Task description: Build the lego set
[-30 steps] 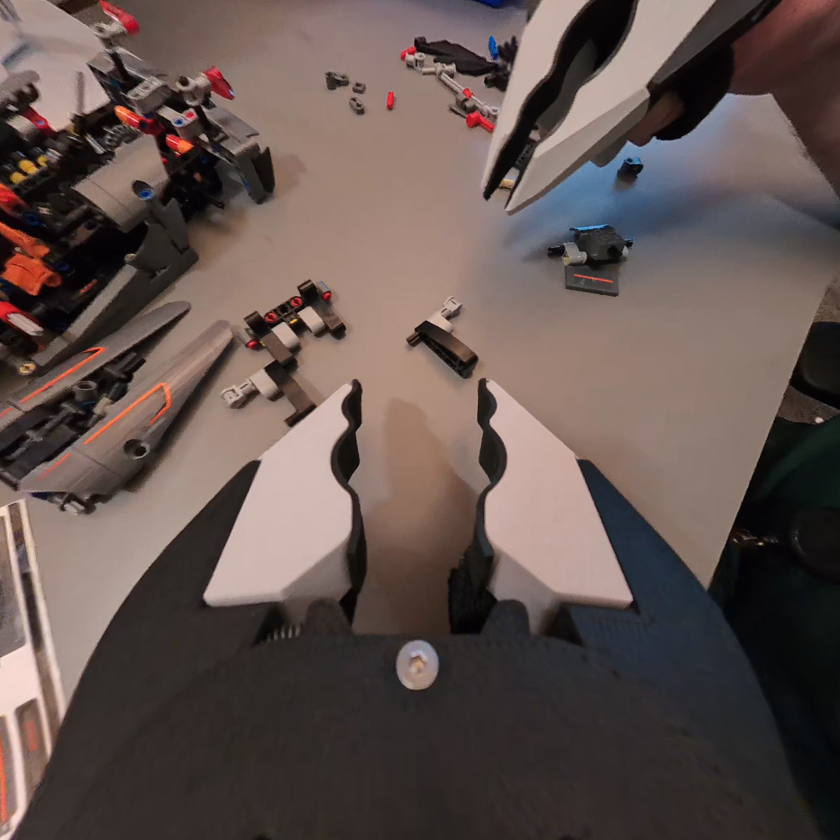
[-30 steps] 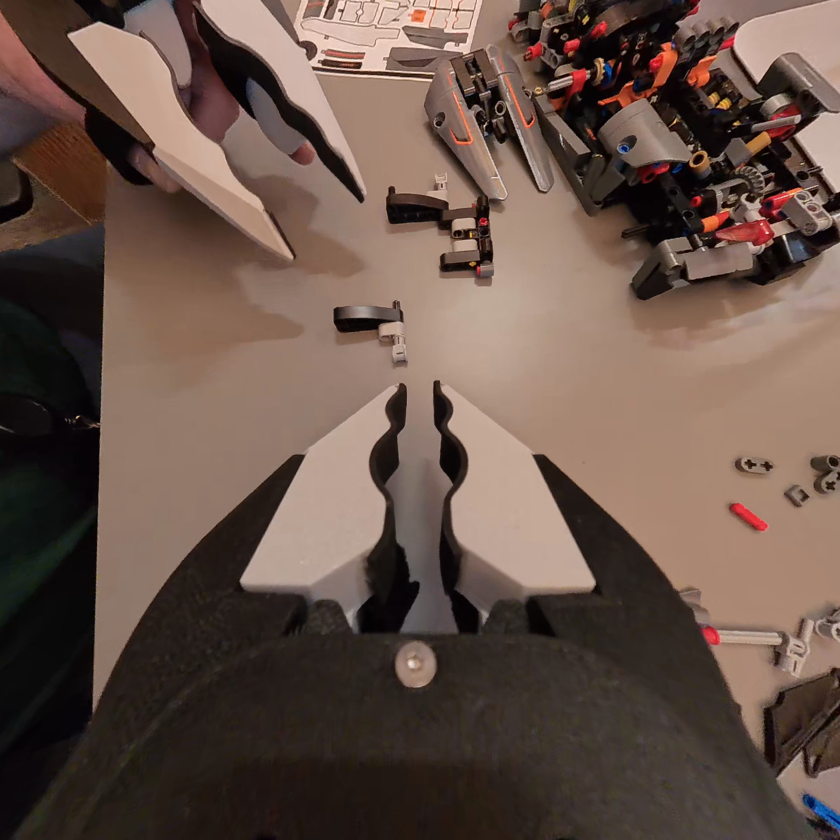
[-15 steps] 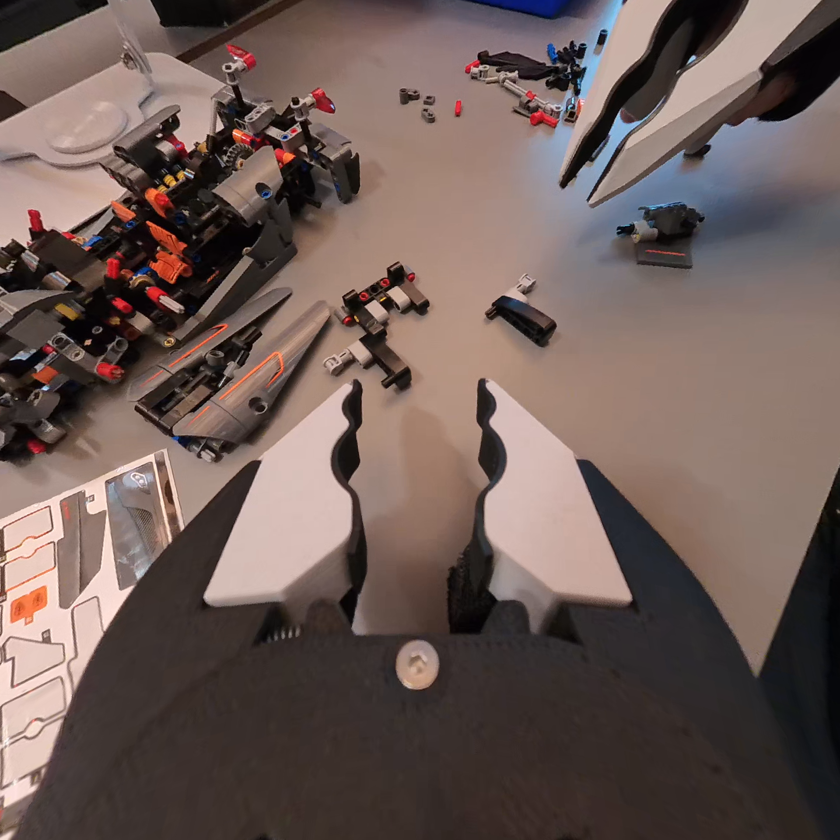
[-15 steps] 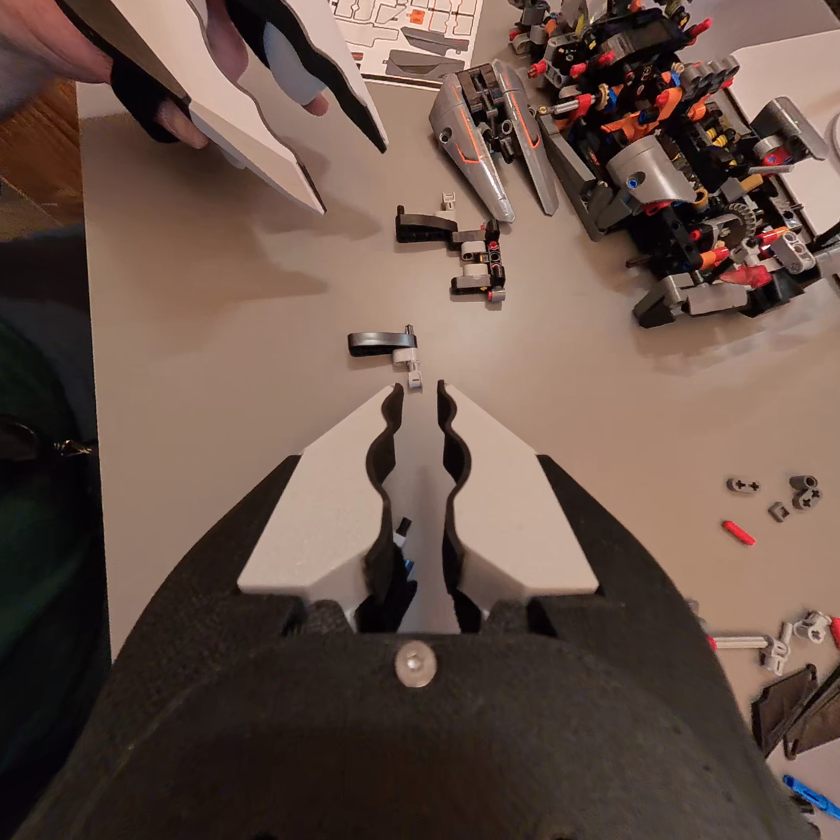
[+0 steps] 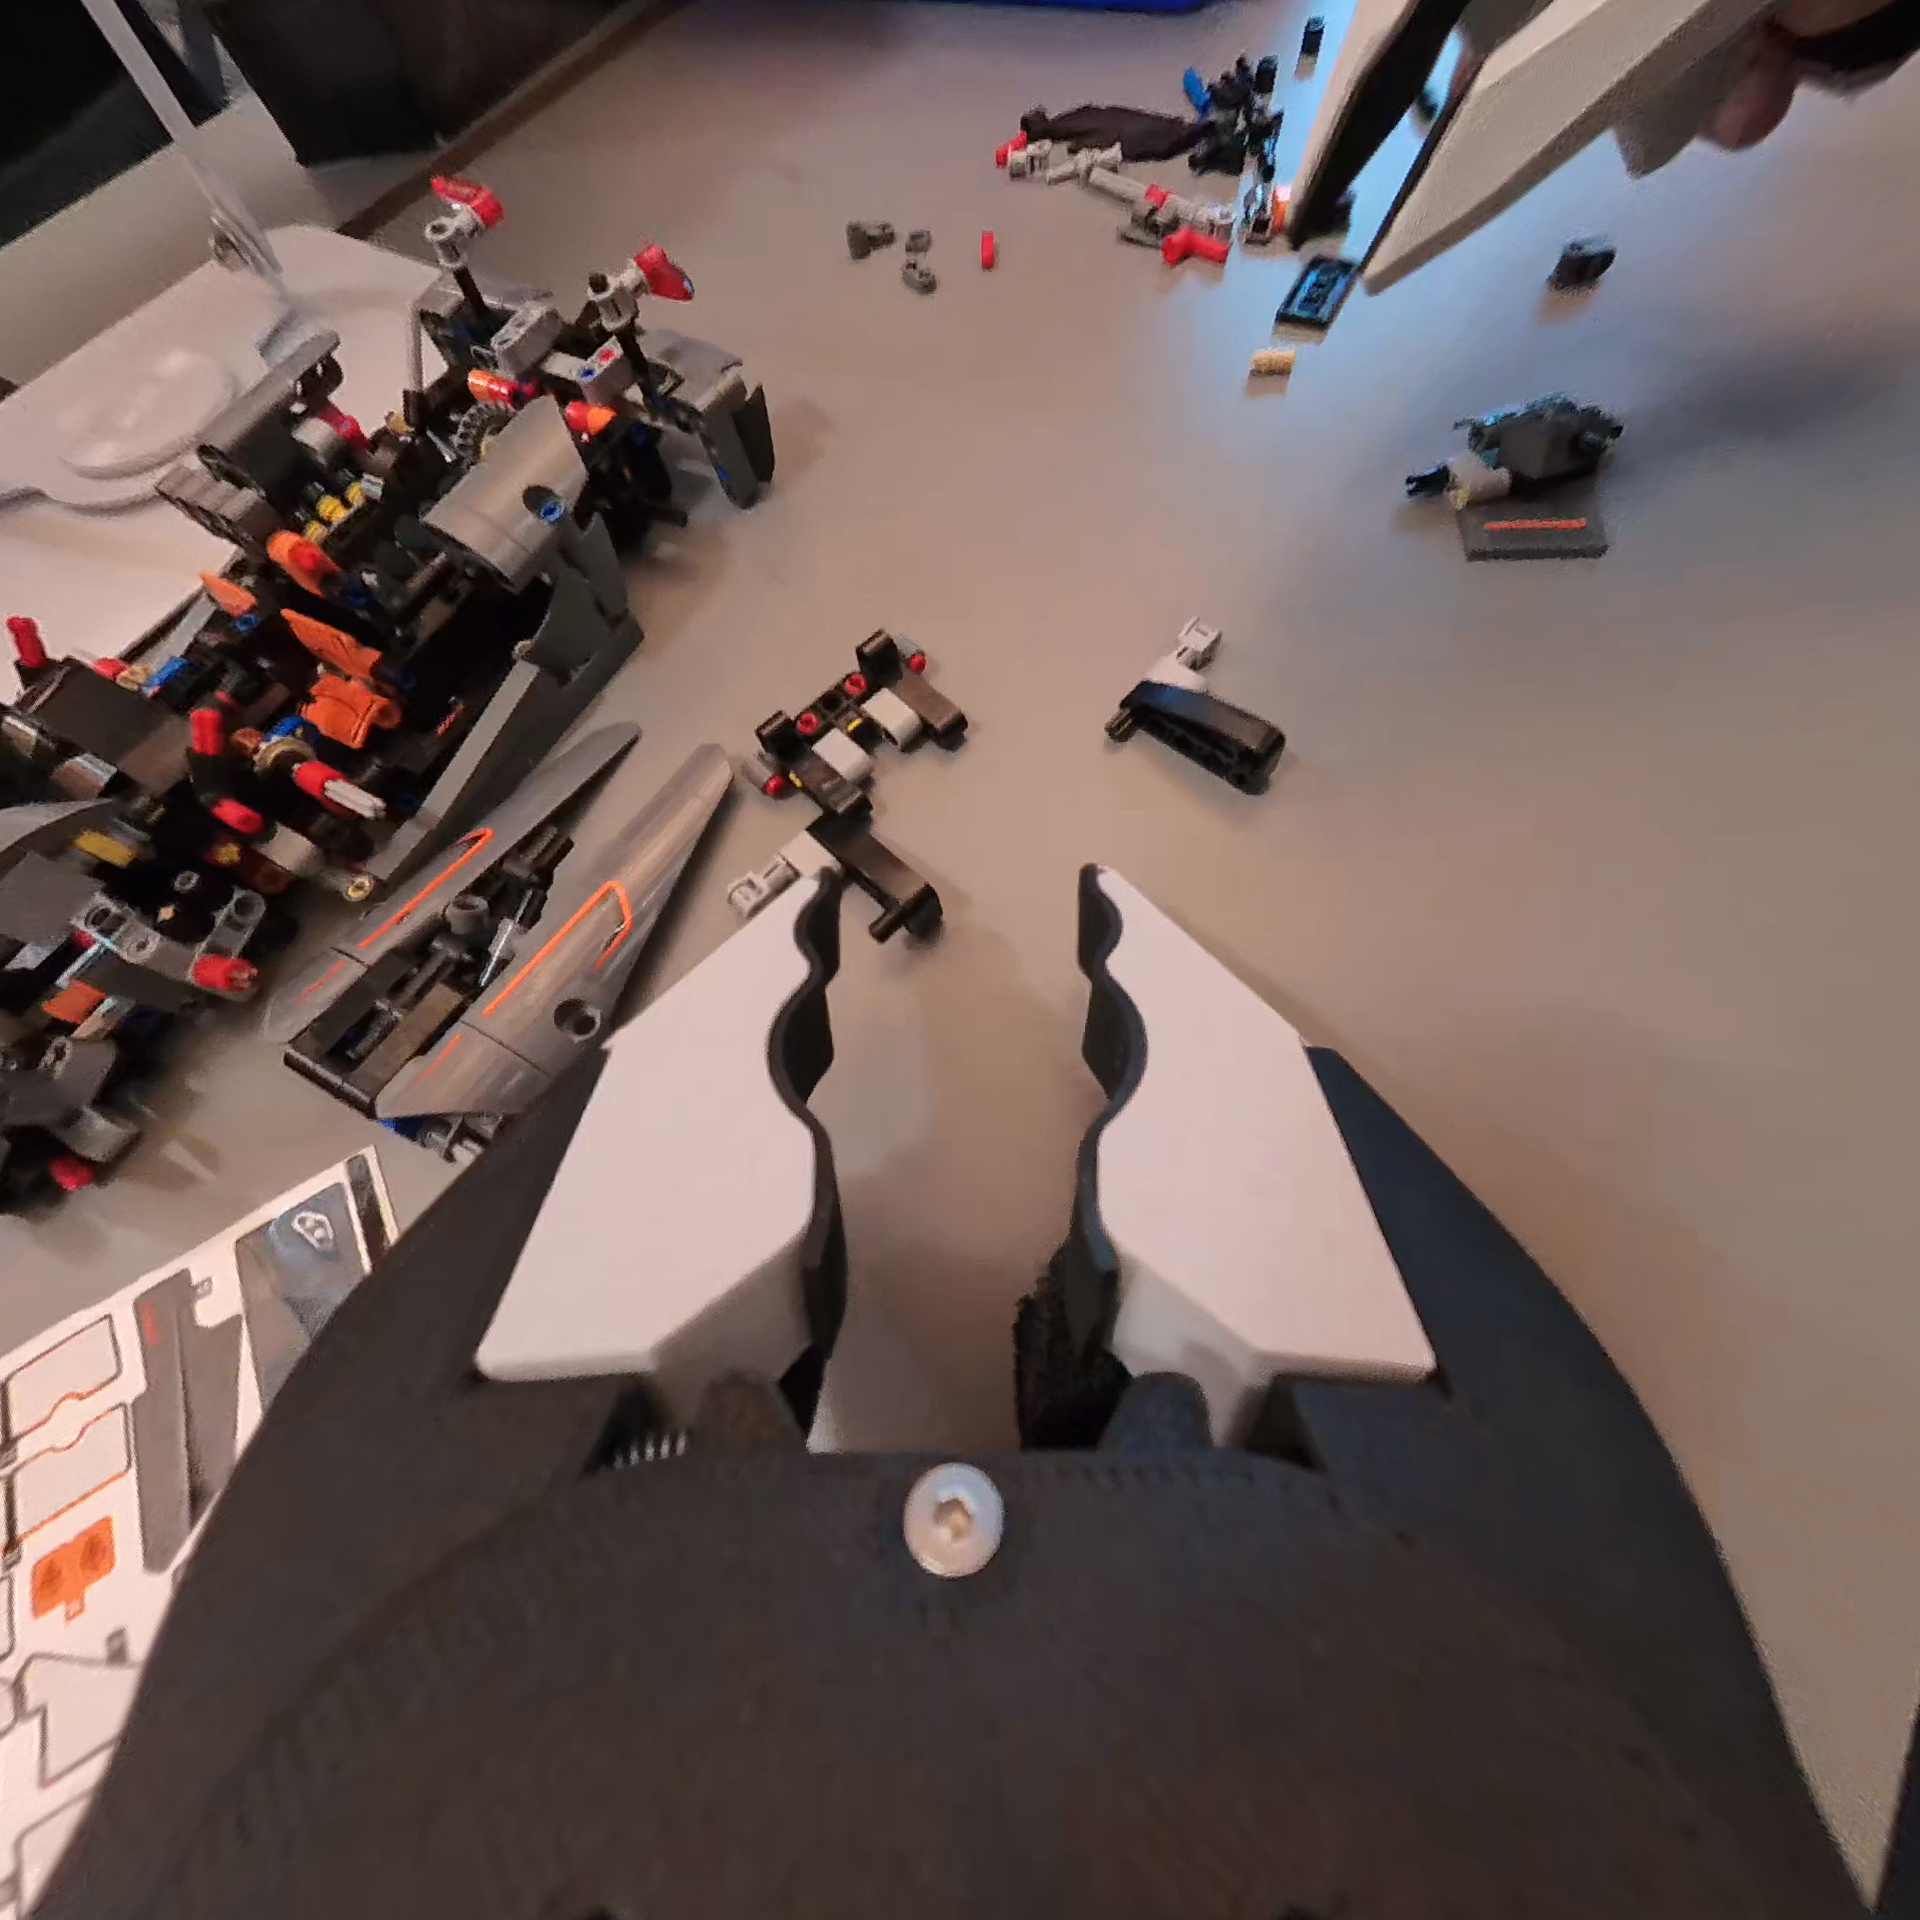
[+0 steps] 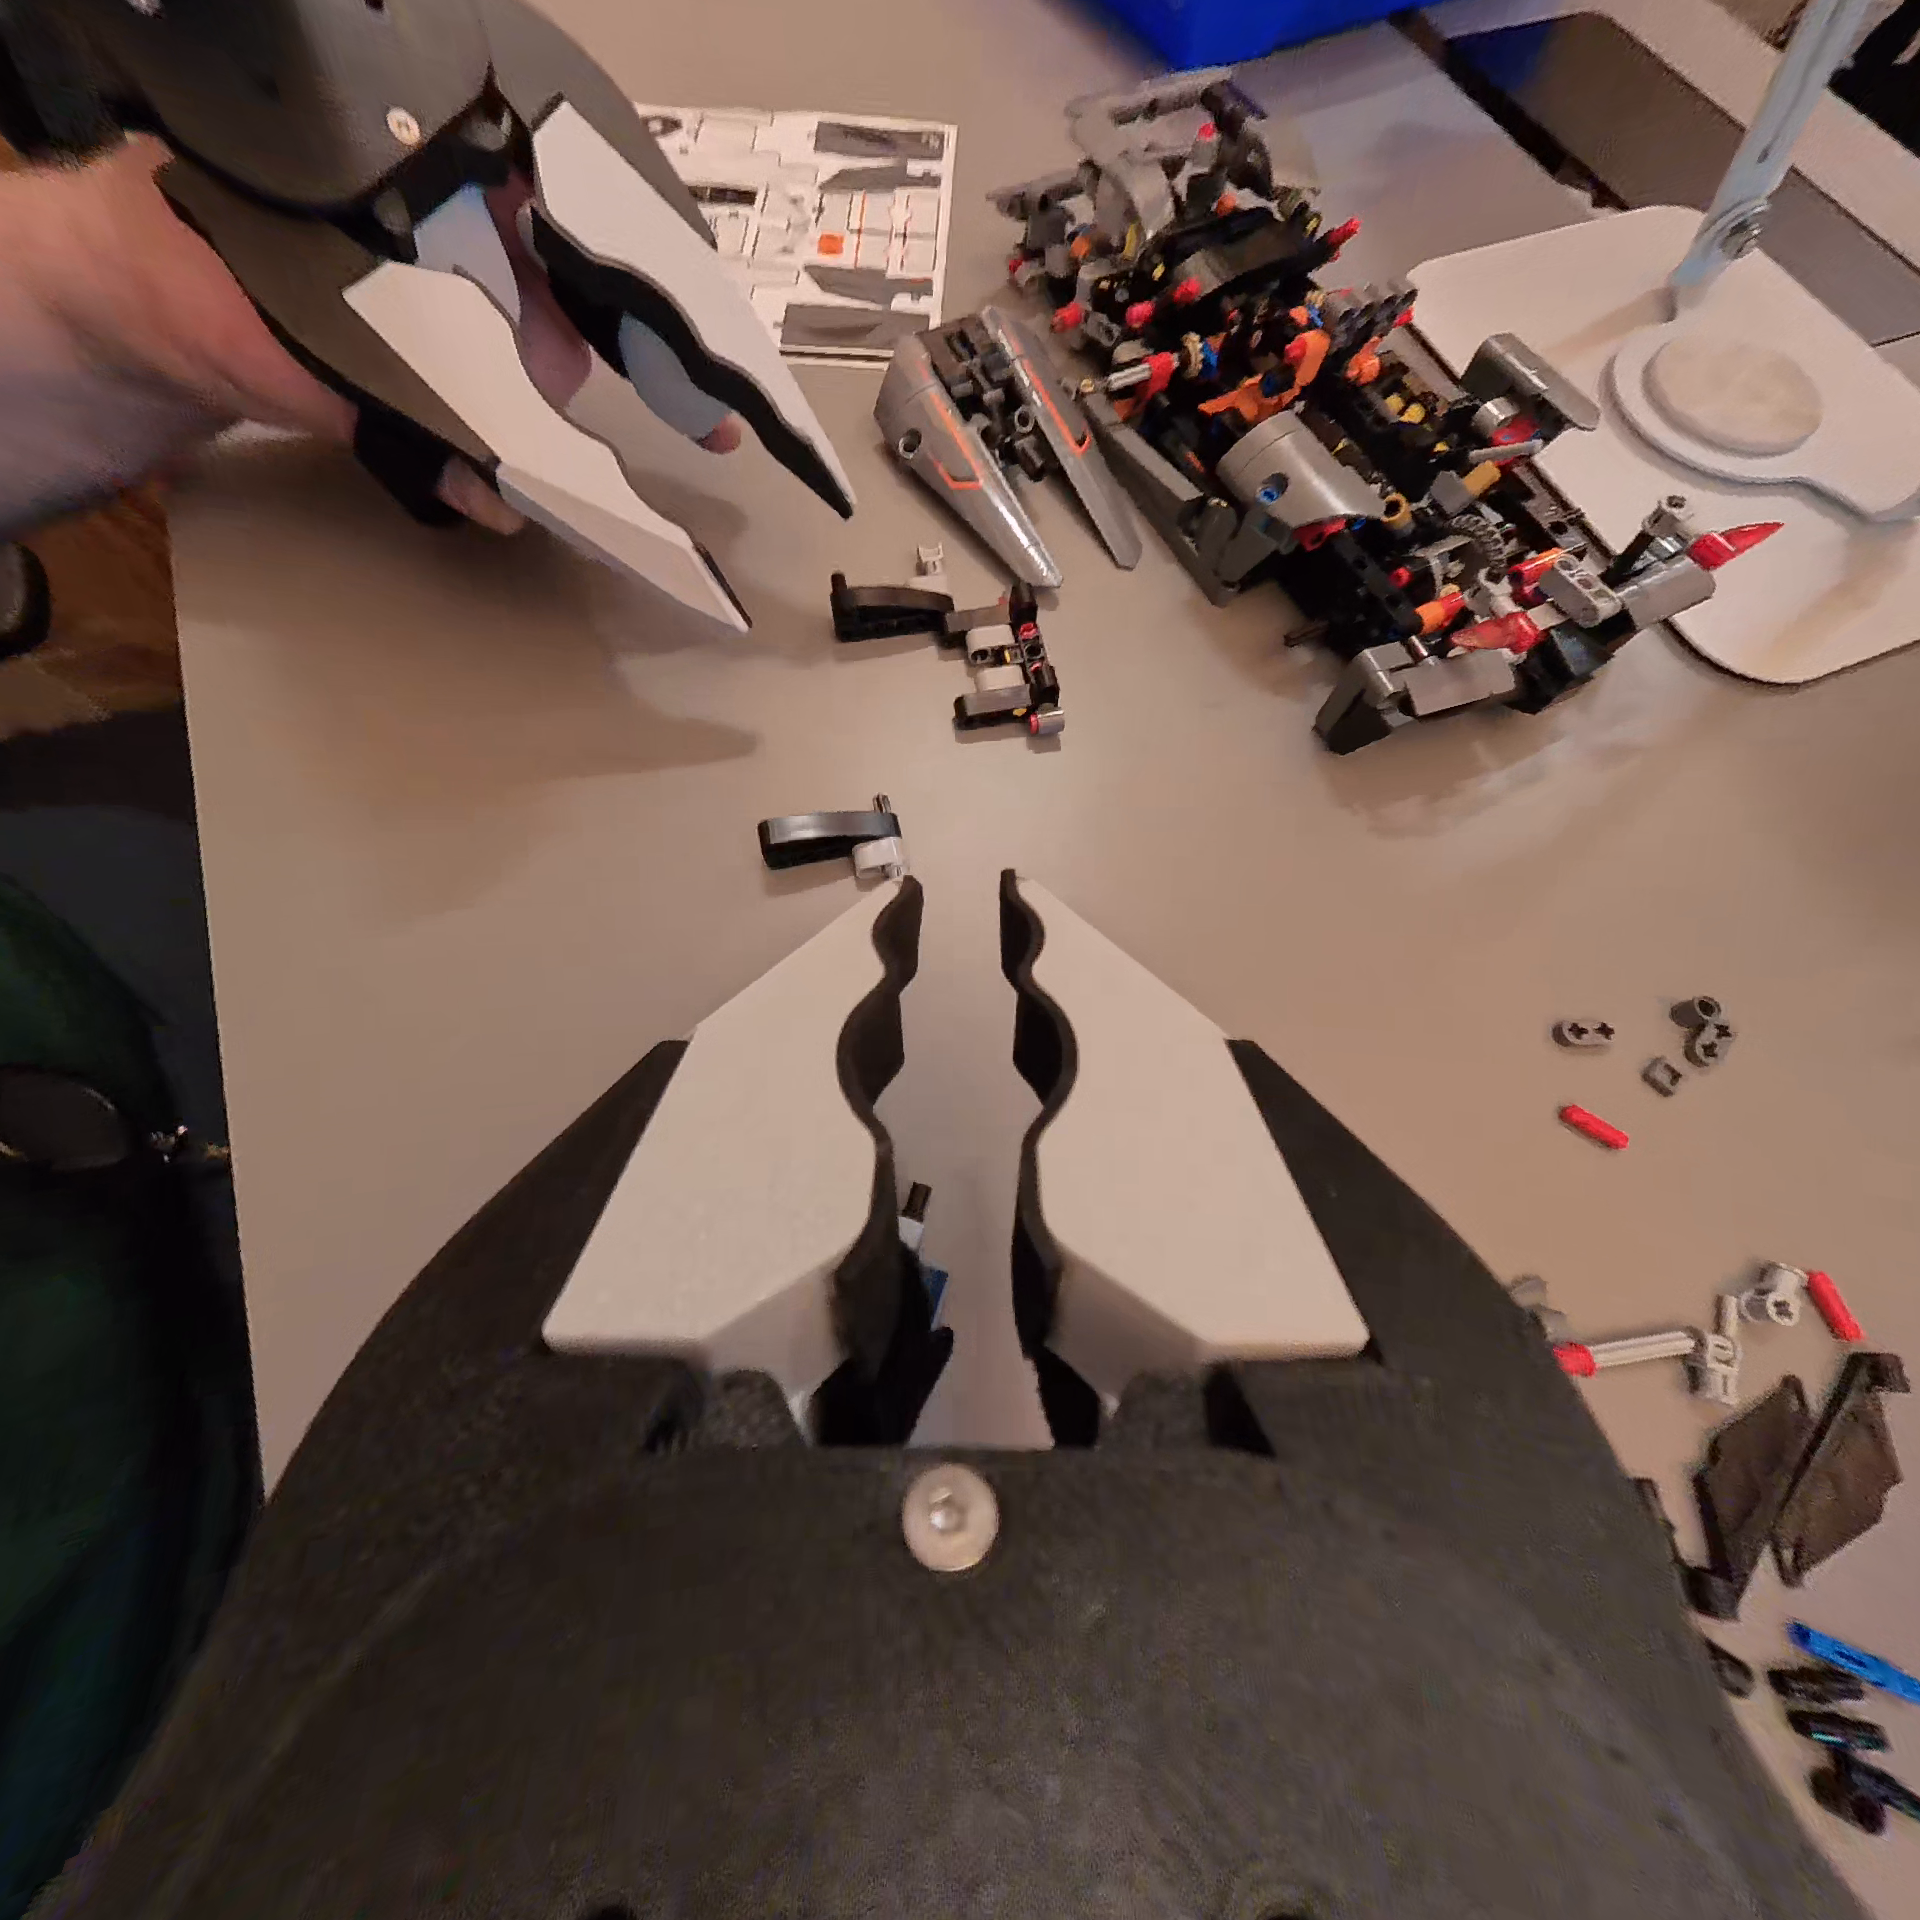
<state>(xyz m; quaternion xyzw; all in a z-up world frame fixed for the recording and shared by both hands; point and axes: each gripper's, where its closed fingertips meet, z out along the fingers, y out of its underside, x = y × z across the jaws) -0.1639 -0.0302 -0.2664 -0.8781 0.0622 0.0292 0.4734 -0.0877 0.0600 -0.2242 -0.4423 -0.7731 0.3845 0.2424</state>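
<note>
Right wrist view: the right tool (image 6: 958, 881), narrowly parted and empty, hovered beside a light, rigid black lever piece (image 6: 831, 837) on the table (image 6: 468, 831); its flat arm offered grip. The left tool (image 5: 951, 883) gaped empty.

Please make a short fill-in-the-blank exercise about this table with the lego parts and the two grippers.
1. The left hand-held gripper is ___ and holds nothing.
2. The small black curved piece lies ___ on the grey table, apart from the others.
3. The stripes on the two grey pointed panels are ___.

Missing words: open; alone; orange
</note>
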